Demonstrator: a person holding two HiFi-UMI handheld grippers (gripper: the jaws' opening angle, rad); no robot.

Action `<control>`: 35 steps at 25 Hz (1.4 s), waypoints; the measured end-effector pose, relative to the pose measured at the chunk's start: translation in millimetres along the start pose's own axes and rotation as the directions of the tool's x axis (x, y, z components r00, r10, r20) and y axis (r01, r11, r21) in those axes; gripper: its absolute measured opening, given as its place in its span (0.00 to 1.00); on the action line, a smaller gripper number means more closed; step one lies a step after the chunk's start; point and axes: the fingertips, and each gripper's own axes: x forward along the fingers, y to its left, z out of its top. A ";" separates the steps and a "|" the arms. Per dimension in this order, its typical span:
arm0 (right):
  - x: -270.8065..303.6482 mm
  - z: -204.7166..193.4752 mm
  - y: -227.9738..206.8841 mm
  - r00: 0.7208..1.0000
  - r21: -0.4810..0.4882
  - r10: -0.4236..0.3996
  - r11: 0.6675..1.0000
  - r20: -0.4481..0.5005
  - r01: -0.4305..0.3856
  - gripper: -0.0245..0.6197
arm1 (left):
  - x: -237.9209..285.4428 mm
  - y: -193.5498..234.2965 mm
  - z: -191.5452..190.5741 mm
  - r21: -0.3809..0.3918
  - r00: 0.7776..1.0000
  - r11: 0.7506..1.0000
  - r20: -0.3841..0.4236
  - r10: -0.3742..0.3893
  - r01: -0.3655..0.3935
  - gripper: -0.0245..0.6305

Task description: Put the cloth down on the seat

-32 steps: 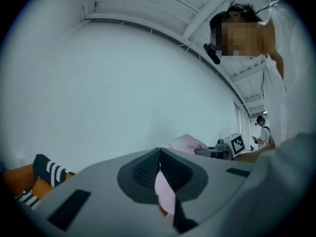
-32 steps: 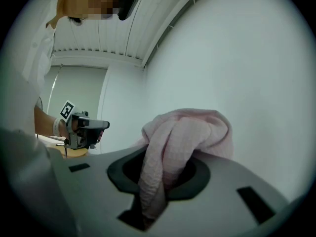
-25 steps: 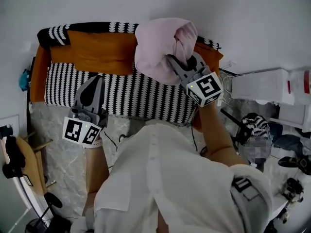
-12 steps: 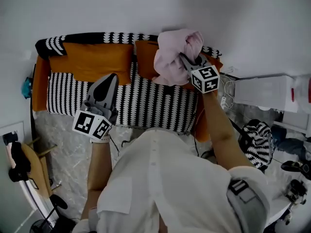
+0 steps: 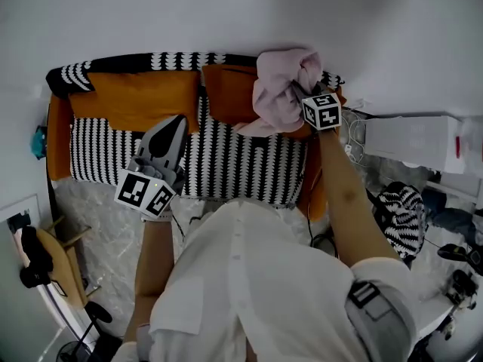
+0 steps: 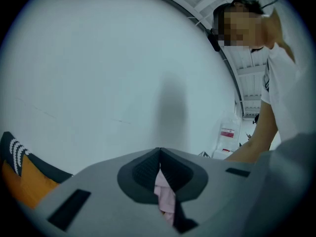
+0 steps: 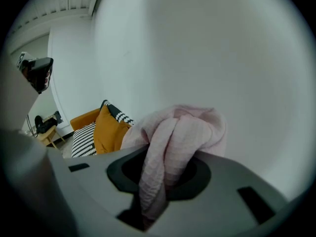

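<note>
A bunched pink cloth (image 5: 281, 89) hangs over the right end of the sofa, in front of the backrest. My right gripper (image 5: 297, 95) is shut on it. In the right gripper view the cloth (image 7: 173, 137) fills the gap between the jaws and drapes over them. The black-and-white striped seat (image 5: 226, 157) lies below and left of the cloth. My left gripper (image 5: 175, 121) hovers over the middle-left of the seat, jaws together, with nothing in it. In the left gripper view its tips (image 6: 159, 151) meet; a sliver of pink shows behind them.
Two orange cushions (image 5: 128, 100) (image 5: 226, 93) lean on the backrest. A white box (image 5: 411, 142) and cables (image 5: 351, 138) are on the floor right of the sofa, with a striped bag (image 5: 400, 206) nearer. A wooden stool (image 5: 53, 266) stands at the left. A white wall rises behind.
My right gripper has carried the cloth to the right and farther away, to the sofa's right end. The left gripper has risen over the seat.
</note>
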 end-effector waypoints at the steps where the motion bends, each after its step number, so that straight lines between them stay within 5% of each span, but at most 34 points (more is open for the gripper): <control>1: 1.6 -4.6 -3.2 1.000 0.002 -0.003 1.000 -0.016 0.003 0.20 | 3.4 -0.8 -1.1 -0.002 1.000 1.000 -0.002 -0.006 0.006 0.07; 7: 5.4 -43.2 -22.5 0.988 0.059 -0.024 0.998 -0.153 0.034 0.22 | 14.4 -4.0 -7.2 -0.015 1.000 0.999 -0.011 -0.030 0.029 0.06; 19: -17.6 -44.7 -7.5 0.981 -0.008 -0.031 1.000 -0.190 0.030 0.46 | 2.3 -13.0 -3.4 -0.015 0.999 0.999 0.017 -0.029 0.029 0.07; 25: -54.9 -49.8 -15.8 0.973 -0.028 -0.104 0.995 -0.207 0.100 0.55 | -12.8 -23.2 -2.4 -0.006 0.999 1.000 0.035 -0.012 0.012 0.07; 31: -107.1 -27.4 1.9 0.984 -0.064 -0.157 0.986 -0.080 0.152 0.56 | -39.7 -25.2 0.8 -0.006 0.998 1.000 0.063 0.028 -0.028 0.07; 35: -136.9 1.5 29.7 0.991 0.008 -0.123 0.992 0.043 0.123 0.55 | -59.4 -24.5 2.2 -0.008 0.995 0.998 0.081 0.056 -0.056 0.06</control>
